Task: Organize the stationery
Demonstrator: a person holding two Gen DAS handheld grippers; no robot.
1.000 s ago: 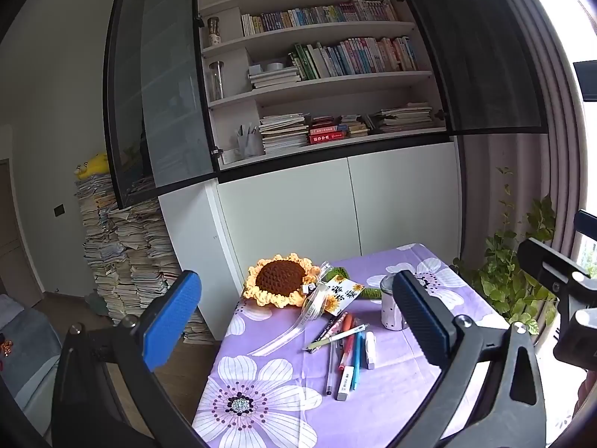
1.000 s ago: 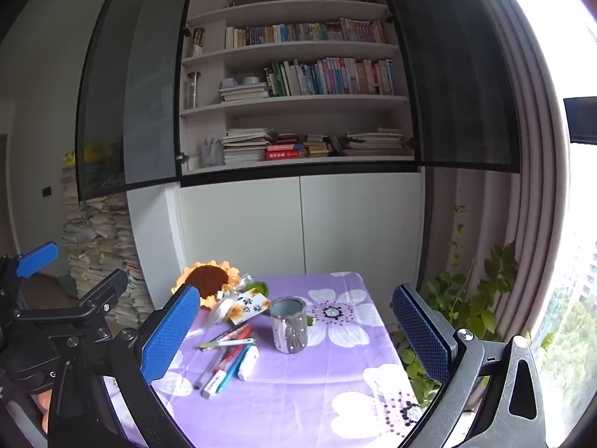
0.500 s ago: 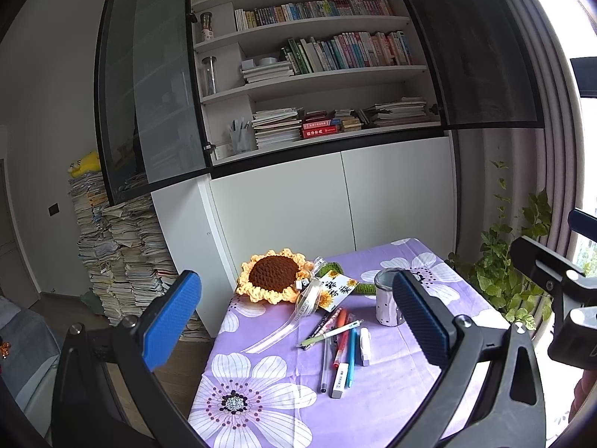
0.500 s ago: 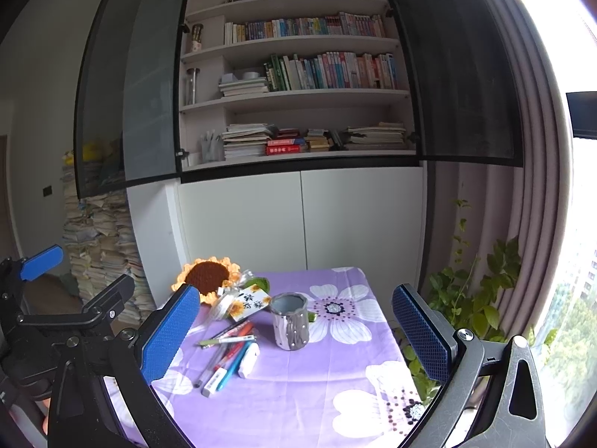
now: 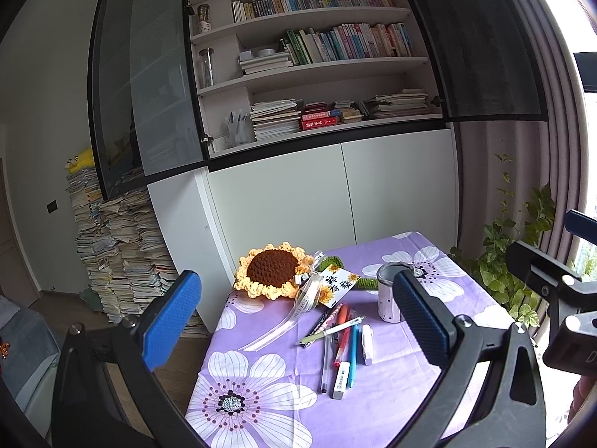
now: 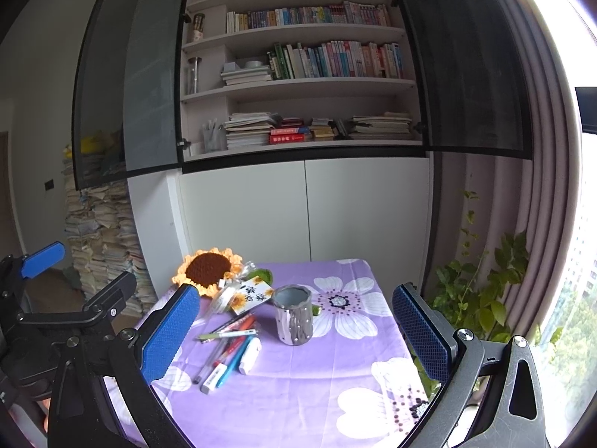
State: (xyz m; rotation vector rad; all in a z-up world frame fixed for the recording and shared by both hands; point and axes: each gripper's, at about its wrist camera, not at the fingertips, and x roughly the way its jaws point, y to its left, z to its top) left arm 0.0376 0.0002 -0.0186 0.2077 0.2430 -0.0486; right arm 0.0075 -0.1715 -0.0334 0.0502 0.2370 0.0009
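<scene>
Purple cloth (image 6: 298, 392) is holding all my pens (image 6: 231, 347) beside the grey cup (image 6: 293, 315), probably empty, while I am holding both tongs, left (image 5: 298, 324) and right (image 6: 294, 336), wide open, gripping nothing.

Each black-framed gripper (image 5: 298, 321) (image 6: 298, 332) has blue textured pads and silver screws.

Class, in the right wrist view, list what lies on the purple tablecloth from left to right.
Crochet sunflower → loose pens → white correction tape → grey pen cup.
</scene>
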